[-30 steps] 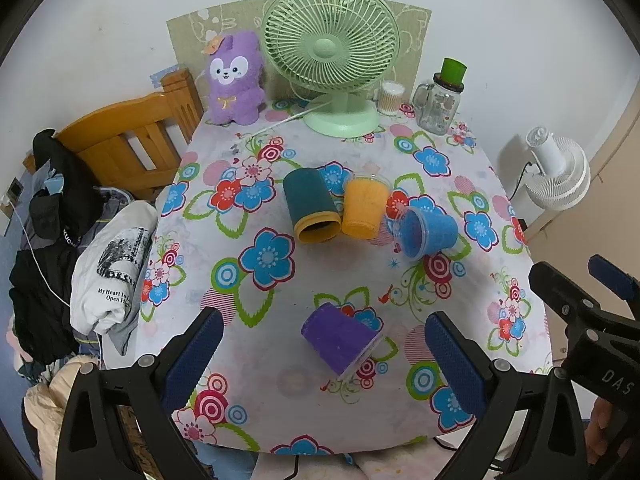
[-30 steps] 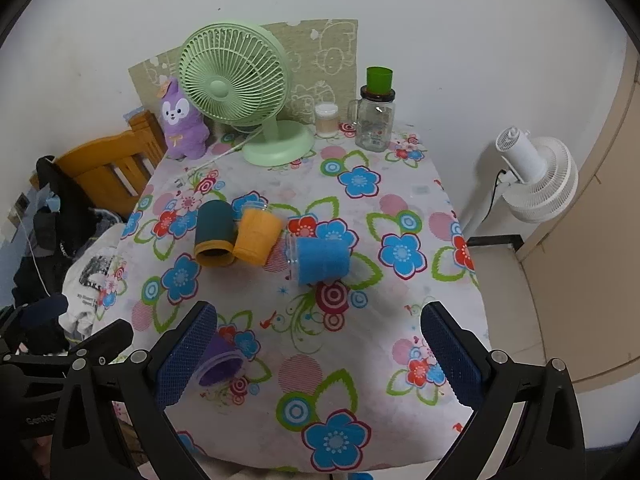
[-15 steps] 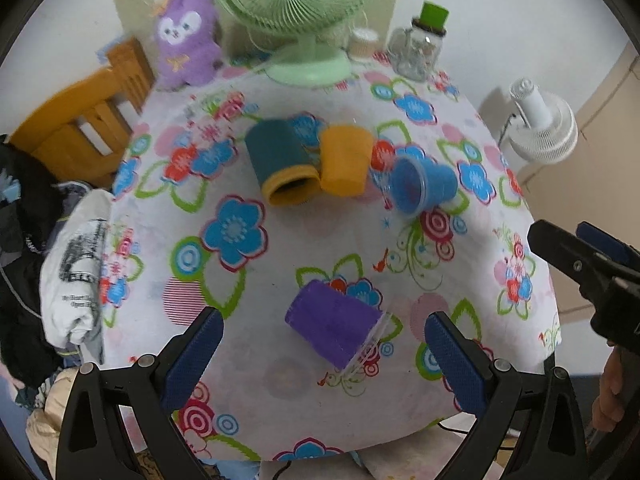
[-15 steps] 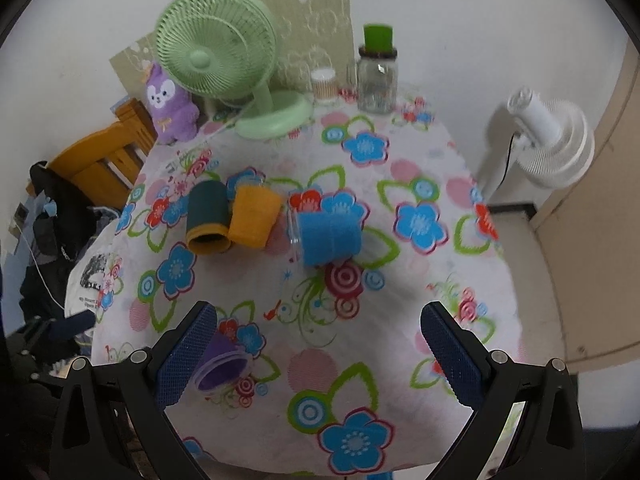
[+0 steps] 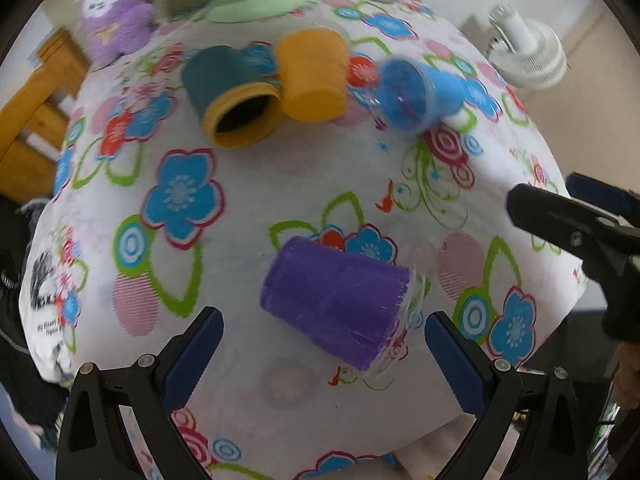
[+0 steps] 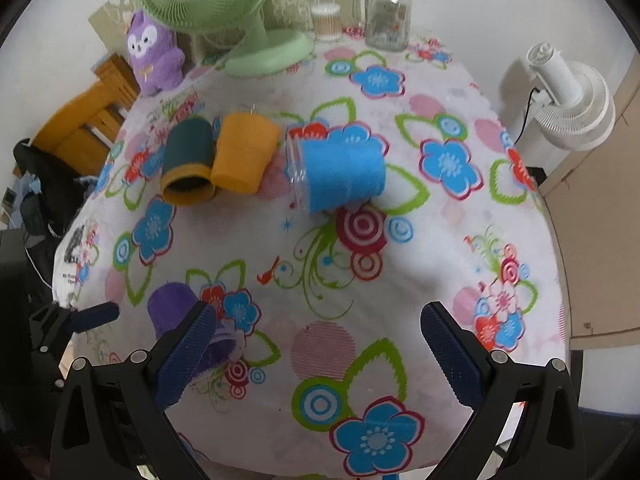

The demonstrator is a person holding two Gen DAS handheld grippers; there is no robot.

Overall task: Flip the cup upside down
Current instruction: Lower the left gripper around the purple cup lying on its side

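Observation:
Several cups lie on their sides on the flowered tablecloth (image 5: 240, 200). A purple cup (image 5: 336, 304) lies nearest, its mouth to the right, just ahead of my open, empty left gripper (image 5: 320, 360). It also shows in the right wrist view (image 6: 176, 312), partly behind the left finger. Farther back lie a dark green cup (image 5: 228, 96), an orange cup (image 5: 314, 72) and a blue cup (image 5: 416, 94). My right gripper (image 6: 316, 352) is open and empty above the table's near part, with the blue cup (image 6: 340, 174) well ahead.
A green desk fan (image 6: 224, 12), a purple plush toy (image 6: 154, 56), a glass jar with a green lid (image 6: 388, 12) and a small white container (image 6: 326, 20) stand at the table's back. A white floor fan (image 6: 568, 96) stands right, a wooden chair (image 6: 88, 120) left.
Both grippers have moved forward and lower toward the table. The purple cup now sits closer to my left gripper. The cups have not moved.

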